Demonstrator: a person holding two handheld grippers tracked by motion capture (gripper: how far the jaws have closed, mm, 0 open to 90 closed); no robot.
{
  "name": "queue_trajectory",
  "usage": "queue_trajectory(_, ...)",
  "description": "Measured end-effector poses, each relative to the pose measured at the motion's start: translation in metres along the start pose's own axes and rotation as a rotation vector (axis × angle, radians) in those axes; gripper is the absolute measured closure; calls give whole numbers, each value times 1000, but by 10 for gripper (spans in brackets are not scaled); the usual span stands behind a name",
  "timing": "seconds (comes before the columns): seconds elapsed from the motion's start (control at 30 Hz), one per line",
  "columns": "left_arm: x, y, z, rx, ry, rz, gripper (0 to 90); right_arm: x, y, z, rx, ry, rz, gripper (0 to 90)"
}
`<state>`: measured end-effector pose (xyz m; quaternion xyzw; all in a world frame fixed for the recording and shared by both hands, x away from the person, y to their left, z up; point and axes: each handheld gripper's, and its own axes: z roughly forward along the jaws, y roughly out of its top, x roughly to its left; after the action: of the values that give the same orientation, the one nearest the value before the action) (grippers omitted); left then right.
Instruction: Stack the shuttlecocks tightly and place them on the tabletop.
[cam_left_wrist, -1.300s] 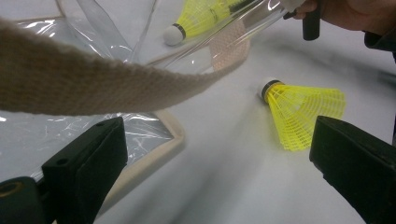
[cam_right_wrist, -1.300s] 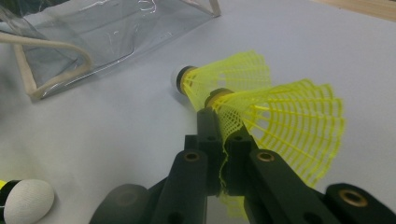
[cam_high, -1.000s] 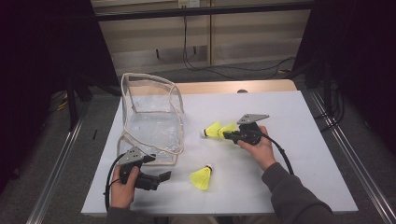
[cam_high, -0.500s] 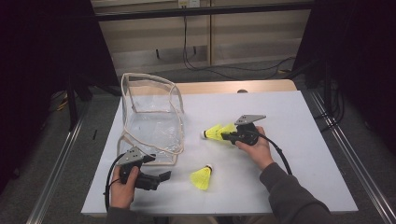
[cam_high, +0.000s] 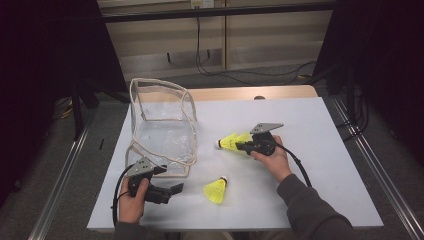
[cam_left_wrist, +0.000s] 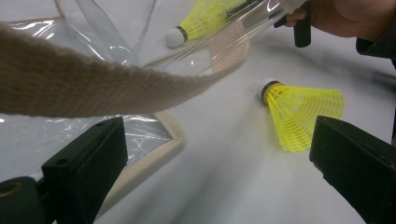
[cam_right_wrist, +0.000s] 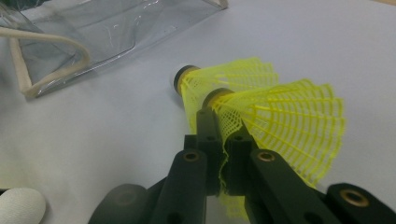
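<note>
My right gripper is shut on the mesh skirt of a yellow shuttlecock near the middle of the table. A second yellow shuttlecock sits nested just ahead of it, white cork tips pointing left toward the bag. Another yellow shuttlecock lies loose on the white table top, right of my left gripper. That gripper rests at the front left with its jaws wide open and nothing between them. A clear plastic bag with beige trim stands just behind it.
The bag's beige strap hangs across the left gripper view, close above the jaws. The white table top has free room at the right and front. Metal rails run along both sides, and cables lie on the floor behind.
</note>
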<state>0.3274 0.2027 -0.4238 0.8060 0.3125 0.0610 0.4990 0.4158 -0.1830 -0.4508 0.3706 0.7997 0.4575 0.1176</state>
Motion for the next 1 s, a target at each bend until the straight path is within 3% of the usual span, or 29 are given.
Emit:
queue_trajectory(0.63,0,0,0,-2,0,1,42,-1,-4,-1,40,-21,12,808)
queue_trajectory(1.0,0,0,0,-2,1,0,42,-4,-7,-13,38,-37,16,747)
